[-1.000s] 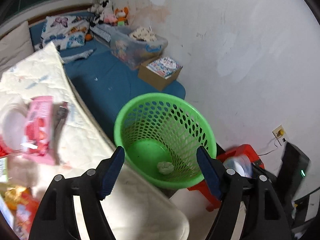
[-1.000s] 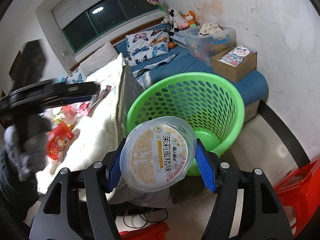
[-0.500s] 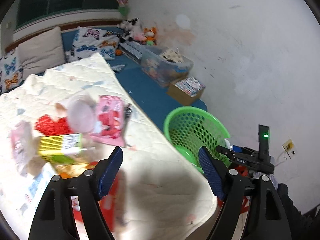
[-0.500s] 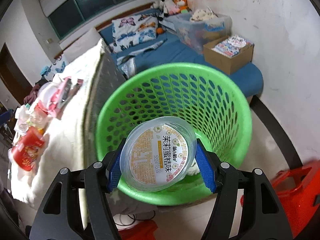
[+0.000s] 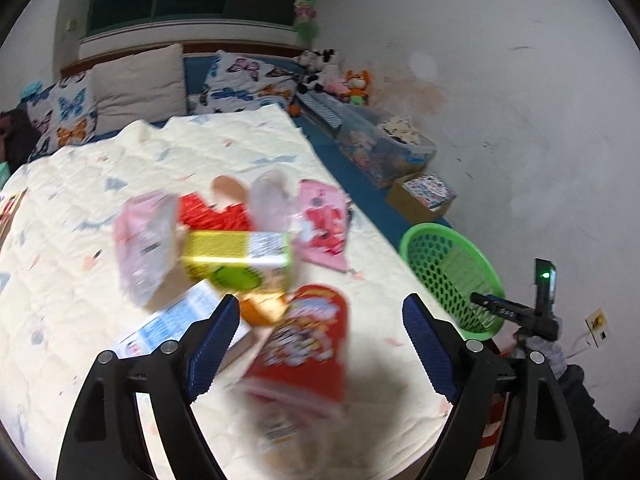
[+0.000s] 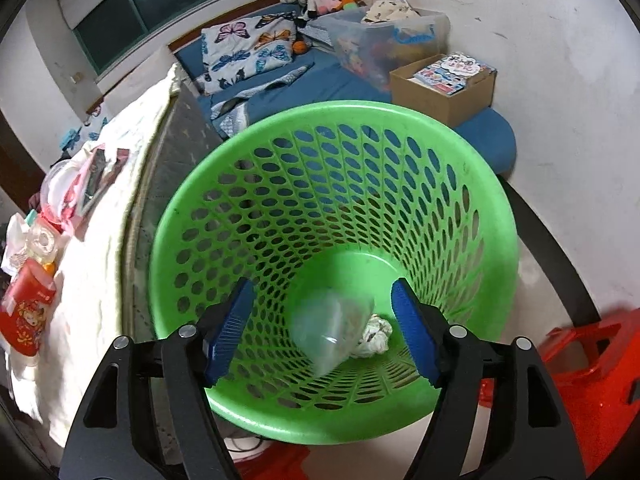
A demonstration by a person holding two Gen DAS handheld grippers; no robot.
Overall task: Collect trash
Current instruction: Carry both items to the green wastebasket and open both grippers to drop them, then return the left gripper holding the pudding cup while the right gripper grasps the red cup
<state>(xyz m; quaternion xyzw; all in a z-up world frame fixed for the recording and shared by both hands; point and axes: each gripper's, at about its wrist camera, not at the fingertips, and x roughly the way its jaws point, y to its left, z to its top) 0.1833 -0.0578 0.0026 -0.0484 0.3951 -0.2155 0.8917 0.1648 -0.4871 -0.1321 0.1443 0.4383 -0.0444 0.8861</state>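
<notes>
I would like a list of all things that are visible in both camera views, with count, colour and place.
basket: one, green, on the floor beside the bed
clear cup: one, blurred, inside the basket
paper ball: one, white, on the basket floor
red packet: one, on the cream quilt
yellow-green carton: one, on the quilt
pink packets: at least two, on the quilt
cardboard box: one, brown, on the blue mattress
clear bin: one, by the wall
butterfly pillows: two, by the window
red stool: one, beside the basket
left gripper: black with blue pads, open above the packets
right gripper: open over the basket, jaws just opened
</notes>
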